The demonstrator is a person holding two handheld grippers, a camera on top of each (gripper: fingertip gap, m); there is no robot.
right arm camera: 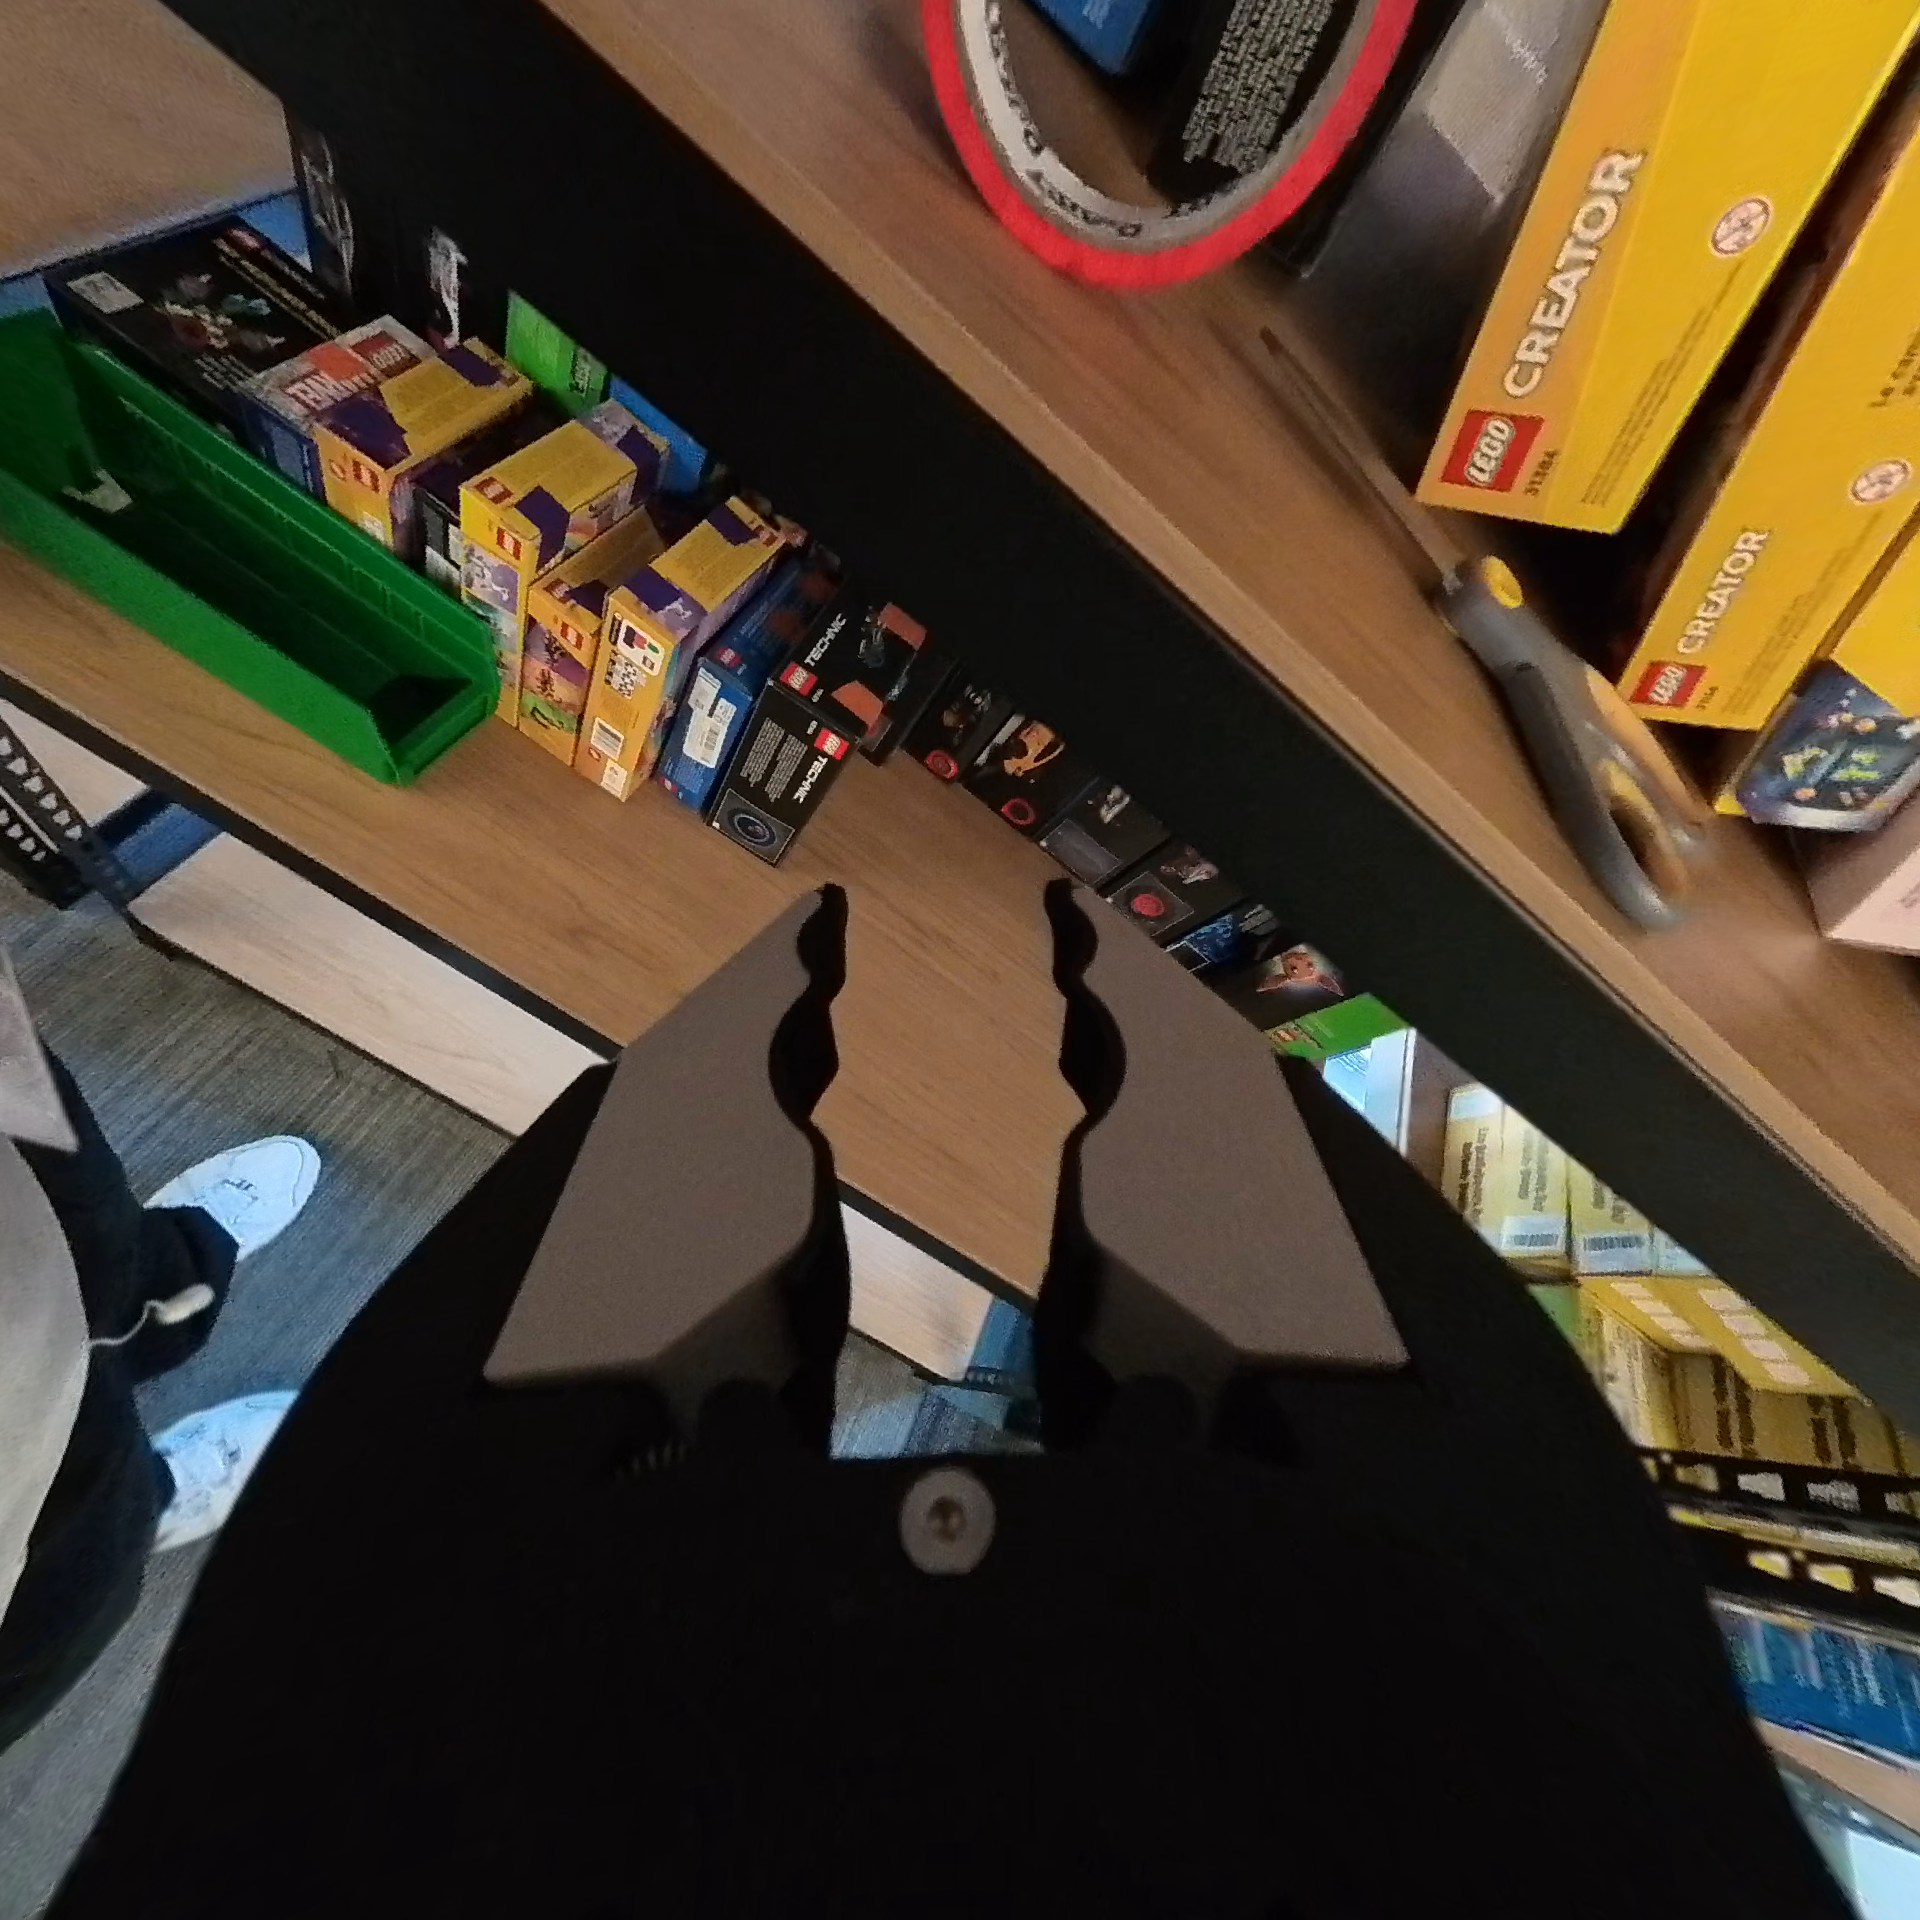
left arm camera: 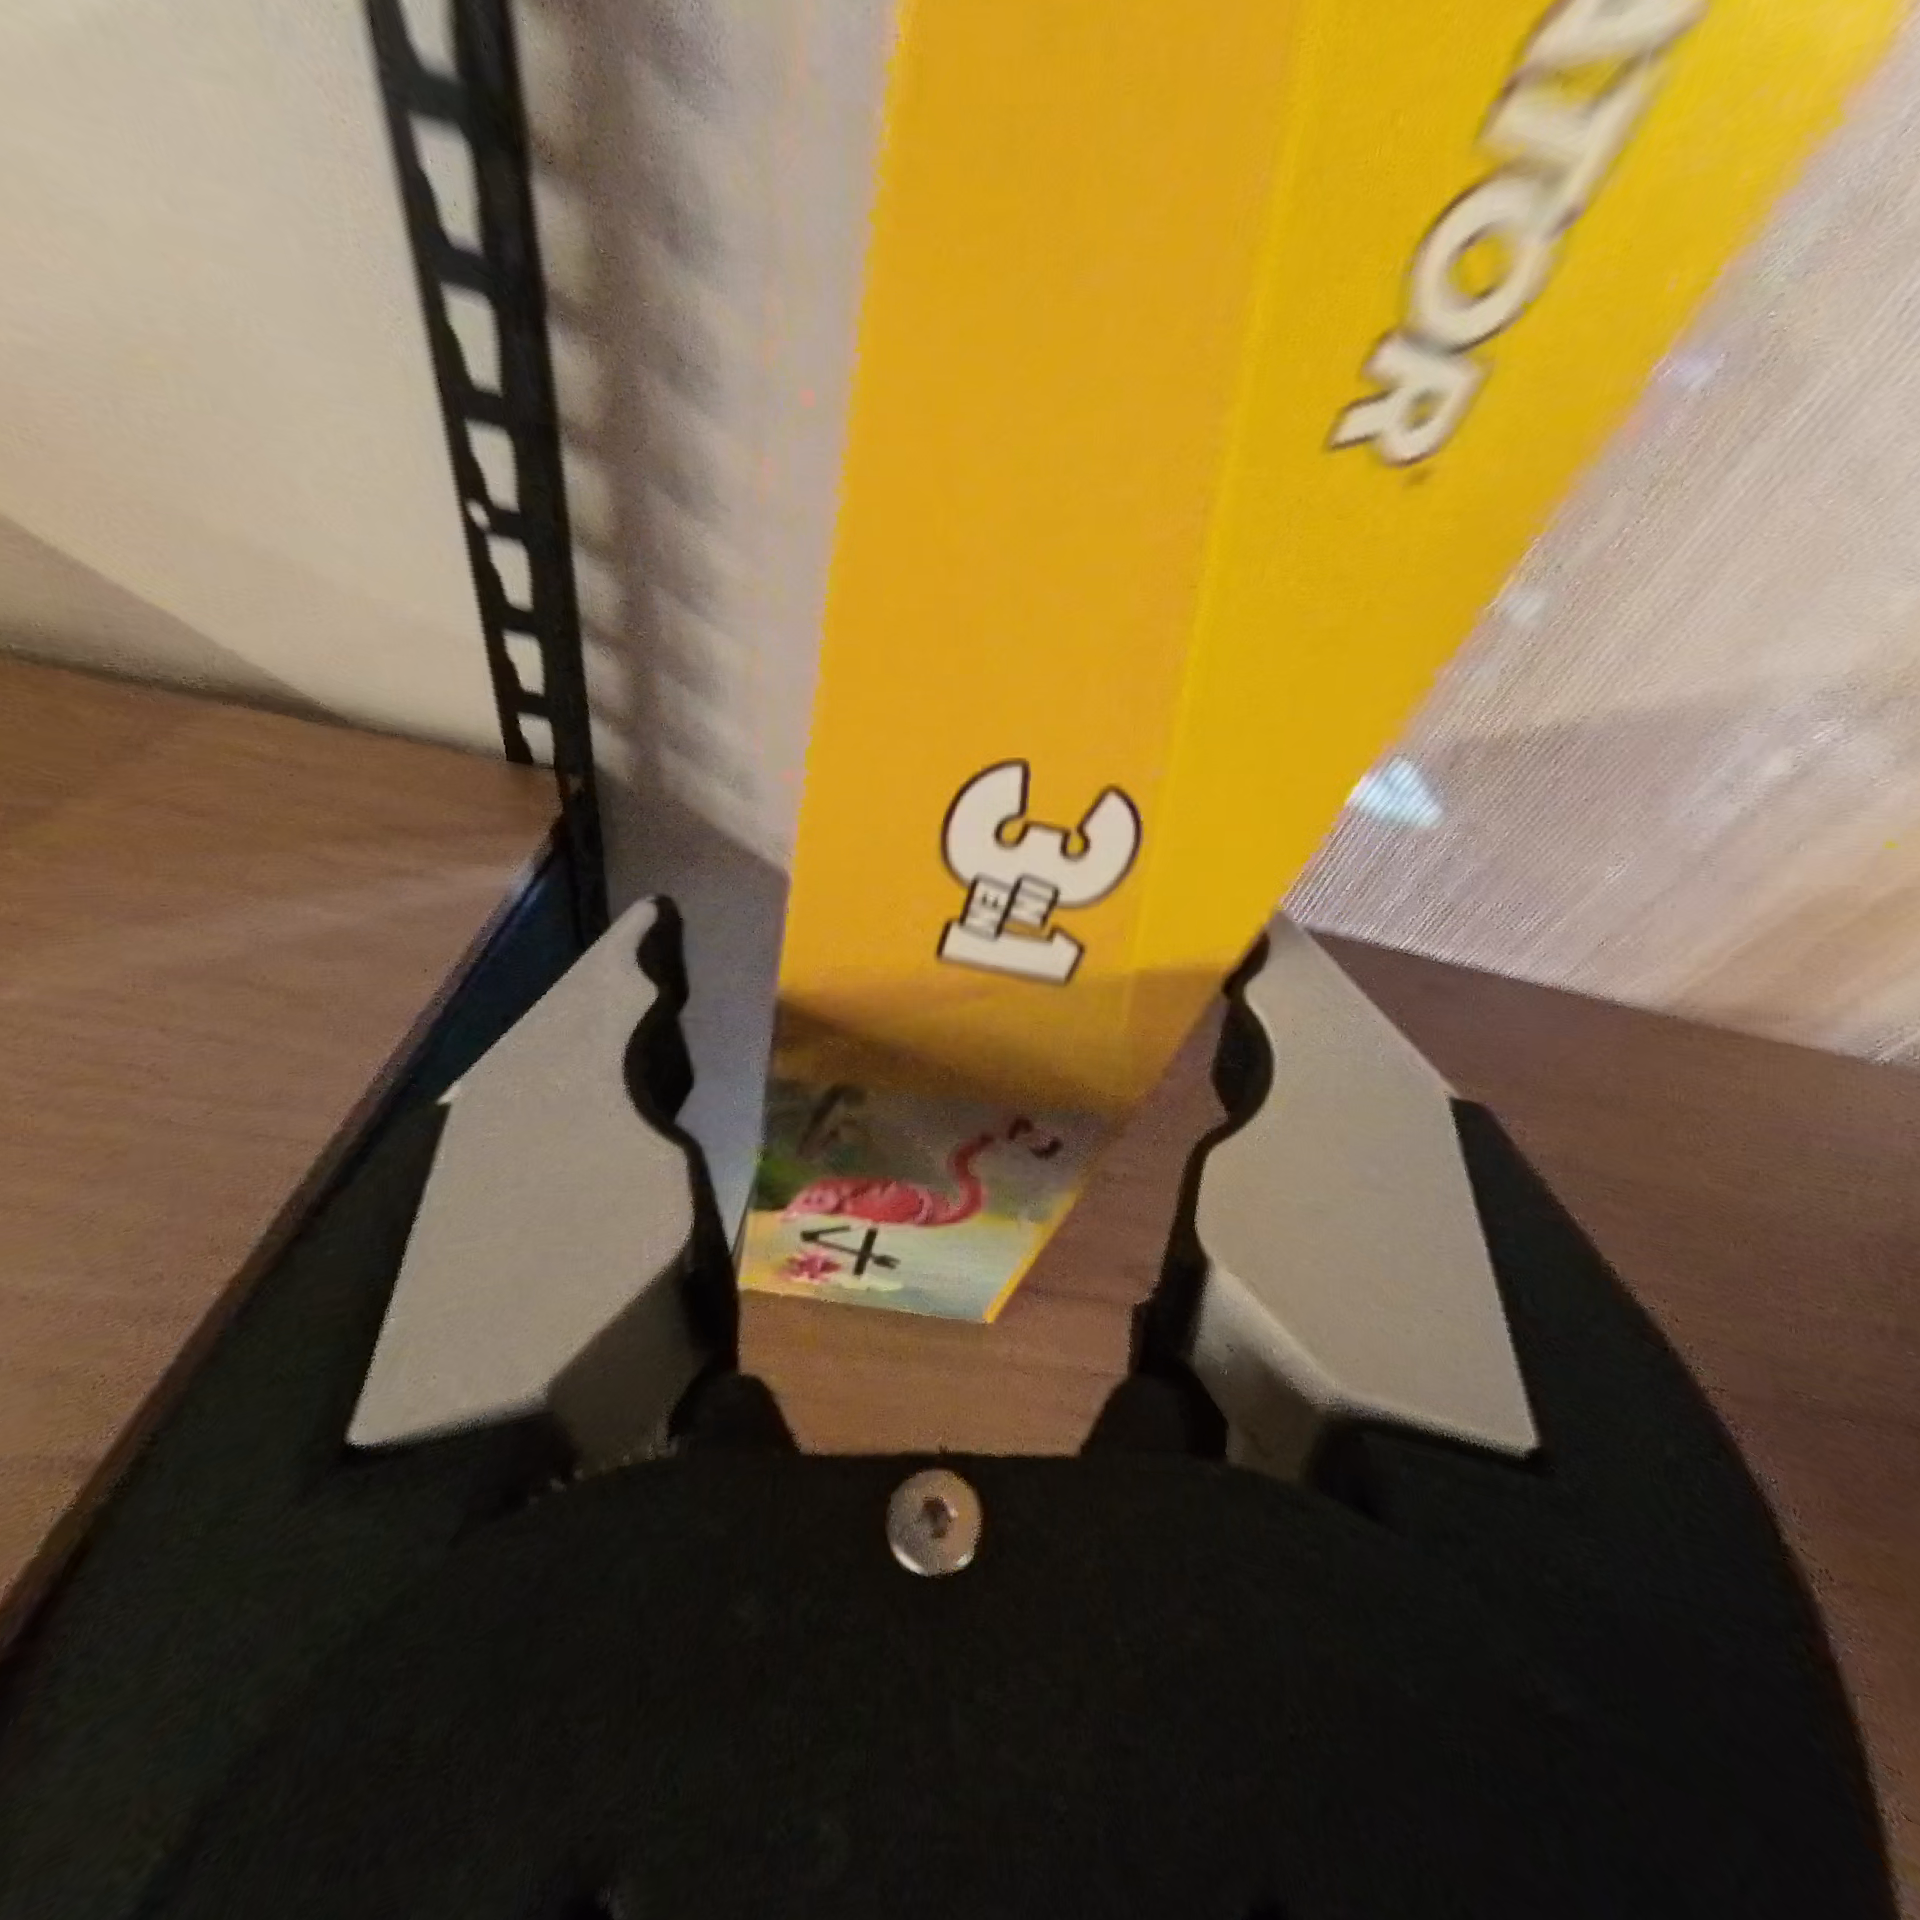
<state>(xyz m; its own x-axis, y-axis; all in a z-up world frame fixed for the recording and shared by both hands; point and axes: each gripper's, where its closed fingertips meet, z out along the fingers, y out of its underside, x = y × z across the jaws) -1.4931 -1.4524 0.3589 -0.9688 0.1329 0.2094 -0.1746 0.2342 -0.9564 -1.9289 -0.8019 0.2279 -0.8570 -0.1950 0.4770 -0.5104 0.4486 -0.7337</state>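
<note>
My left gripper (left arm camera: 961, 971) is spread wide around the near end of the tall yellow box (left arm camera: 1049, 499), jaws either side and not clearly touching the card yet. The box stands upright on the wooden shelf (left arm camera: 239, 883), its lower edge right between my fingertips, a flat picture panel with a flamingo (left arm camera: 914, 1205) lying just under it. To do this cleanly I'd square up so both pads meet the narrow faces together, then close gently; the card looks easy to crush. A black slotted upright (left arm camera: 488, 499) stands close on the left. My right gripper (right arm camera: 945, 904) hangs part-open and empty over a lower shelf (right arm camera: 582, 883), with a green bin (right arm camera: 239, 613) and a row of small boxes (right arm camera: 623, 644) beyond.
</note>
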